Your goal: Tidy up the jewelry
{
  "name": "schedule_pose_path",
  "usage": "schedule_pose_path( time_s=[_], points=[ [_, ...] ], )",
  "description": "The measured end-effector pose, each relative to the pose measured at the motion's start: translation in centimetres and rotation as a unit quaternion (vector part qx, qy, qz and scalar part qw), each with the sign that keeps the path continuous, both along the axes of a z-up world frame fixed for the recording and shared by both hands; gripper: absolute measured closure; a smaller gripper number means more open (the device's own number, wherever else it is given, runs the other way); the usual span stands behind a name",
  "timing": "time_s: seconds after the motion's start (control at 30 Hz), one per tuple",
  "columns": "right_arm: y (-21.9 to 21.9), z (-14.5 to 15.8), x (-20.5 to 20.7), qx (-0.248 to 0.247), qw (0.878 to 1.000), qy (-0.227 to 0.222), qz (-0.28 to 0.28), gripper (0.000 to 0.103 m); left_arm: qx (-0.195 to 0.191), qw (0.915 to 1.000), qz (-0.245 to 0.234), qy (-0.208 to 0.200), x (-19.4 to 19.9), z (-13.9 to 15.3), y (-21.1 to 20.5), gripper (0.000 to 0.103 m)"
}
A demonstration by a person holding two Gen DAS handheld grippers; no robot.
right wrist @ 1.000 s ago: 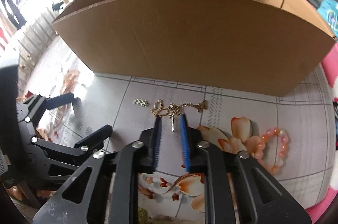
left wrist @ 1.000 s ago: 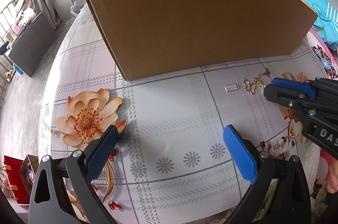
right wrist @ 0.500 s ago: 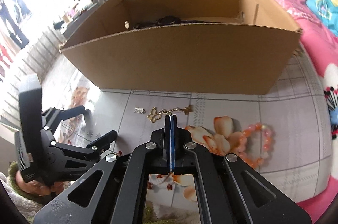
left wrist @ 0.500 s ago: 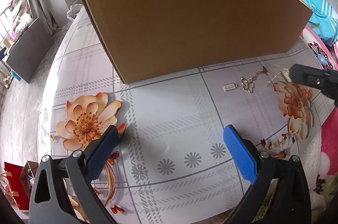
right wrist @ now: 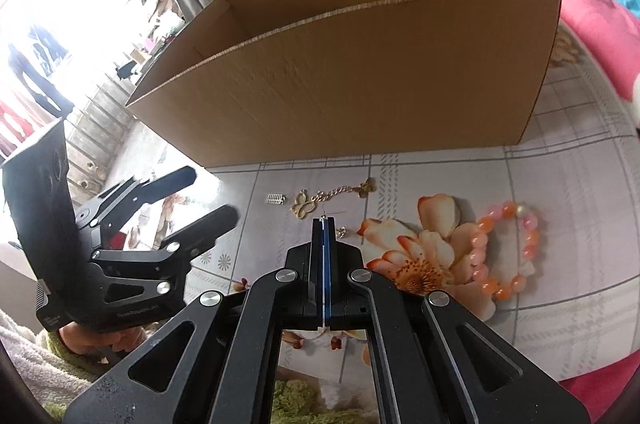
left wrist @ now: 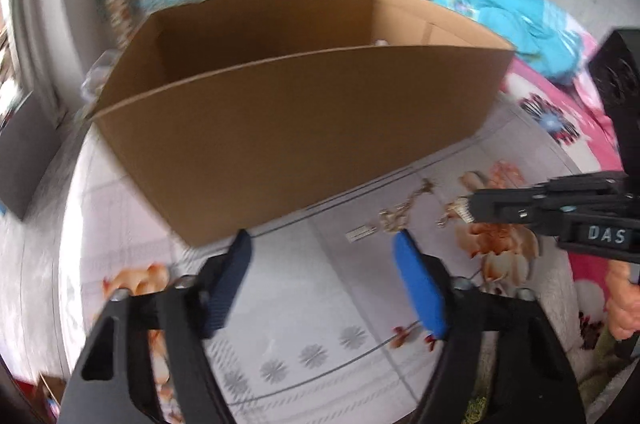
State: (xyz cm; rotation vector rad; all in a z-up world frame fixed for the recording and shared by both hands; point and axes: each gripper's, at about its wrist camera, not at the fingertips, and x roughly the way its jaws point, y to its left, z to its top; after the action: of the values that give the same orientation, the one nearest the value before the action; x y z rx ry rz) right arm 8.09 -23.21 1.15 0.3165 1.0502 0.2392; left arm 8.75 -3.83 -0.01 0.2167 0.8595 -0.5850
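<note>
From the left wrist view, the left gripper (left wrist: pixel 322 256) has its blue-padded jaws closing with nothing between them, above the glossy flower-print tablecloth (left wrist: pixel 320 324). Just ahead stands a plain corrugated cardboard box (left wrist: pixel 300 128), open at the top. Ahead and to the right lie a small ribbed silver clasp (left wrist: pixel 361 233) and a blurred gold chain (left wrist: pixel 408 208), its length running away toward the box. The right gripper (left wrist: pixel 474 210) reaches in from the right, pinching a small pale piece at its tip.

From the right wrist view, the right gripper (right wrist: pixel 324 220) is clamped tight on a thin metal piece. Just ahead lies the gold butterfly chain (right wrist: pixel 332 194), stretched left to right; a round orange-pink bead bracelet (right wrist: pixel 506 252) rests to the right.
</note>
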Motion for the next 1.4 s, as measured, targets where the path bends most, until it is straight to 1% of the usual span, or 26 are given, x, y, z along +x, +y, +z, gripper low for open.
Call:
schedule_pose_path(
  time_s=[0.07, 0.1, 0.17, 0.27, 0.33, 0.43, 0.53, 0.6, 0.63, 0.67, 0.7, 0.77, 0.83, 0.97, 1.1, 1.27, 1.4],
  points=[
    [-0.4, -0.2, 0.5, 0.009, 1.000, 0.003, 0.002, 0.103, 0.007, 0.9997, -0.023, 0.004, 0.1, -0.4, -1.2, 0.055],
    [-0.6, -0.4, 0.5, 0.014, 1.000, 0.005, 0.004, 0.103, 0.009, 0.9995, -0.029, 0.007, 0.1, -0.5, -1.5, 0.058],
    [-1.1, -0.2, 0.5, 0.022, 1.000, 0.006, 0.006, 0.103, 0.013, 0.9985, -0.051, 0.015, 0.2, -0.9, -2.4, 0.069],
    [-1.6, -0.2, 0.5, 0.031, 0.999, 0.007, 0.008, 0.103, 0.032, 0.9959, -0.084, 0.012, 0.2, -1.5, -3.4, 0.076],
    [-1.9, -0.2, 0.6, 0.039, 0.999, 0.007, 0.009, 0.103, 0.045, 0.9934, -0.105, 0.012, 0.2, -1.8, -3.8, 0.078],
    [-2.1, -0.5, 0.4, 0.046, 0.999, 0.006, 0.006, 0.103, 0.076, 0.9873, -0.139, 0.012, 0.6, -2.5, -4.3, 0.080],
    [-1.9, -0.6, -0.2, 0.050, 0.999, 0.006, 0.004, 0.103, 0.082, 0.9821, -0.168, 0.020, 1.0, -2.2, -4.3, 0.081],
    [-2.0, -0.7, -0.5, 0.055, 0.998, 0.006, 0.003, 0.103, 0.085, 0.9786, -0.186, 0.024, 1.1, -2.1, -4.4, 0.085],
    [-1.2, -1.0, -0.7, 0.056, 0.998, 0.006, 0.003, 0.103, 0.087, 0.9770, -0.193, 0.024, 1.1, -2.1, -4.6, 0.088],
    [-1.2, -1.1, -0.9, 0.058, 0.998, 0.006, 0.002, 0.103, 0.089, 0.9750, -0.202, 0.024, 1.0, -2.0, -4.8, 0.092],
    [-0.9, -1.3, -0.5, 0.059, 0.998, 0.007, 0.002, 0.103, 0.092, 0.9734, -0.209, 0.022, 0.9, -2.1, -4.9, 0.094],
    [-0.7, -1.3, -0.6, 0.061, 0.998, 0.007, 0.000, 0.103, 0.102, 0.9714, -0.214, 0.015, 0.5, -2.1, -5.1, 0.099],
    [-0.5, -1.3, -0.4, 0.061, 0.998, 0.006, -0.002, 0.103, 0.109, 0.9719, -0.209, 0.009, 0.3, -2.1, -5.2, 0.099],
    [-0.5, -1.1, -0.7, 0.061, 0.998, 0.002, -0.004, 0.103, 0.100, 0.9761, -0.192, 0.014, 0.1, -2.3, -5.1, 0.099],
    [-0.2, -0.7, -0.6, 0.058, 0.998, -0.005, -0.005, 0.103, 0.090, 0.9793, -0.180, 0.015, -0.2, -1.9, -4.4, 0.099],
    [-0.3, 0.7, -1.3, 0.058, 0.998, -0.026, -0.005, 0.103, 0.061, 0.9853, -0.159, 0.011, -0.6, 0.3, -2.8, 0.099],
    [-0.4, 3.4, -1.7, 0.061, 0.996, -0.062, 0.002, 0.103, 0.022, 0.9883, -0.150, -0.010, -1.1, 4.1, -2.0, 0.099]
  ],
)
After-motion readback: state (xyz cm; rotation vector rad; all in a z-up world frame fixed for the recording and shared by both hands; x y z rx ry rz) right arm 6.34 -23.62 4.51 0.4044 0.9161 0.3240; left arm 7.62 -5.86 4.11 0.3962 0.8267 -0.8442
